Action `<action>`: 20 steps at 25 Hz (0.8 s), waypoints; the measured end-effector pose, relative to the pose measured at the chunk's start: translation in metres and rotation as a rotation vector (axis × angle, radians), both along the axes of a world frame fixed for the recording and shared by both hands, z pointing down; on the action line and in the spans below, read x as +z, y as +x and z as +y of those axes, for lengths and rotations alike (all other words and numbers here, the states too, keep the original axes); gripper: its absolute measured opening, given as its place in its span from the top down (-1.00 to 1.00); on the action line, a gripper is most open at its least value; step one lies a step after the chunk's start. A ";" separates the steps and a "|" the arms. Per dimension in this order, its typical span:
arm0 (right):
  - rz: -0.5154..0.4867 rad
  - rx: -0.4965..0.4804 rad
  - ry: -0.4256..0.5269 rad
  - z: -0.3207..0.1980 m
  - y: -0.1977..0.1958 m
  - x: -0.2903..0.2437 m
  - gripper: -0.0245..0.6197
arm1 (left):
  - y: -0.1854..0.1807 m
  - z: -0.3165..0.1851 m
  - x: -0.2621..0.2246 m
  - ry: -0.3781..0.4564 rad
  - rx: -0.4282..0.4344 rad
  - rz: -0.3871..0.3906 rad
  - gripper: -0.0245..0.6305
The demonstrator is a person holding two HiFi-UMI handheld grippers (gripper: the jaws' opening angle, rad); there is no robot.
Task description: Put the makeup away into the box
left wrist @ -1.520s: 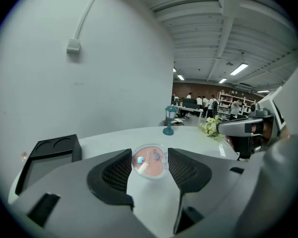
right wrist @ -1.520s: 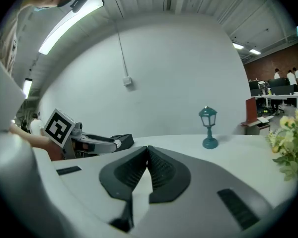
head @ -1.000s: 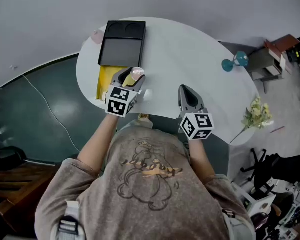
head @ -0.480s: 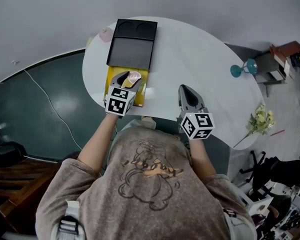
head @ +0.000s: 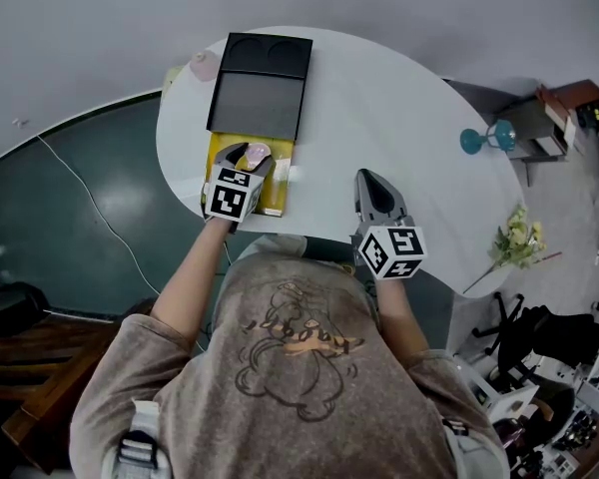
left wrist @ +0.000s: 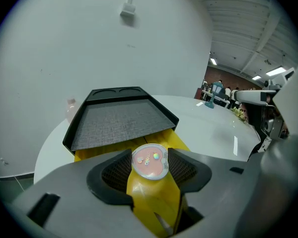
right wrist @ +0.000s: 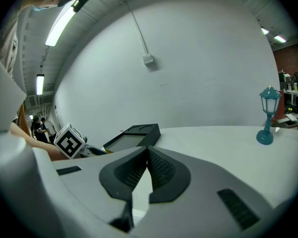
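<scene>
A small round pink makeup compact sits clamped between the pads of my left gripper. In the head view the left gripper hangs low over the open yellow box, with the compact in its jaws. The box's black lid lies half over its far end and appears as a black tray ahead of the jaws. My right gripper rests shut and empty over the table's near edge, its pads pressed together.
A pale pink object lies at the back left by the lid. A blue lamp ornament stands at the white table's right edge, a lamp also in the right gripper view. Flowers lie off the table to the right.
My left gripper has sunk with the compact from the box's near right corner to a place over the open yellow part. The right gripper has hardly moved.
</scene>
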State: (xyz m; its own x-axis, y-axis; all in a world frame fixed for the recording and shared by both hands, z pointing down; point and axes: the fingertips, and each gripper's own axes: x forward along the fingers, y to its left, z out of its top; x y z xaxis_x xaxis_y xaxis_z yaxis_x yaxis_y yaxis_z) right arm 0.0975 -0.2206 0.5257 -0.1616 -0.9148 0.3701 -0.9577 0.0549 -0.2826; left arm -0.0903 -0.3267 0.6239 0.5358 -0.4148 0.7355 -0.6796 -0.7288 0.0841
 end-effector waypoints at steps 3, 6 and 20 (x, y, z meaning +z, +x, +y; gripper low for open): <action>-0.001 0.002 -0.008 -0.006 0.000 0.003 0.91 | -0.001 -0.005 0.007 -0.029 0.000 -0.016 0.18; -0.004 0.004 -0.013 -0.011 0.001 0.005 0.91 | -0.001 -0.009 0.014 -0.056 0.001 -0.036 0.18; 0.010 -0.009 -0.041 -0.026 -0.006 0.009 0.91 | -0.012 -0.020 0.039 -0.111 -0.003 -0.127 0.17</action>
